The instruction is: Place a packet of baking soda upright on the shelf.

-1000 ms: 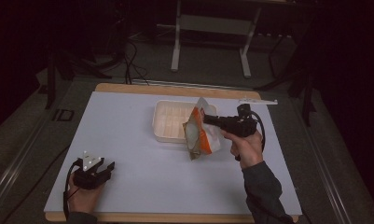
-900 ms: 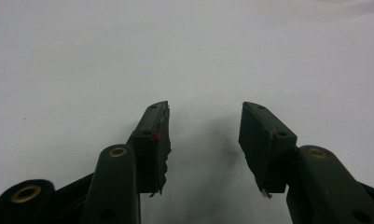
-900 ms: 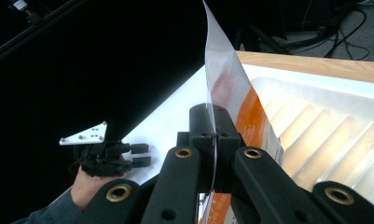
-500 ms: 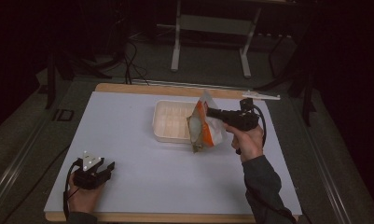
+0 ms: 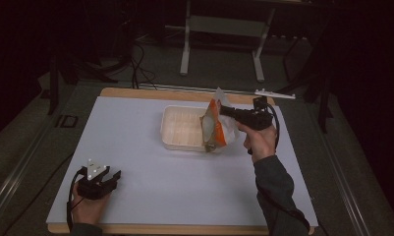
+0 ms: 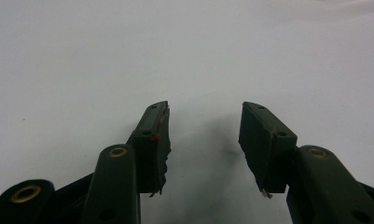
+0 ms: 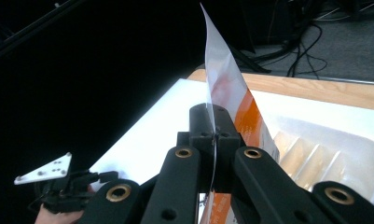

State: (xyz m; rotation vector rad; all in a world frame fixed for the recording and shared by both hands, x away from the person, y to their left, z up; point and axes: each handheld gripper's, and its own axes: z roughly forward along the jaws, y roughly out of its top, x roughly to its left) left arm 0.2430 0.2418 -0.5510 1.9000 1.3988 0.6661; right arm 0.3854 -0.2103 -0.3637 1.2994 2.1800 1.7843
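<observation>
You are pinching the orange-and-white crinkly plastic snack bag (image 5: 214, 129) by its edge in your right gripper (image 7: 214, 135), jaws clamped flat on the film, so the bag is hanging freely over the right end of the shallow ribbed white plastic tray (image 5: 183, 129), likely for setting it inside. Your left gripper (image 6: 204, 140) is resting on the white table sheet (image 5: 135, 147) well apart, jaws wide and holding nothing, leaving the work uncrowded.
</observation>
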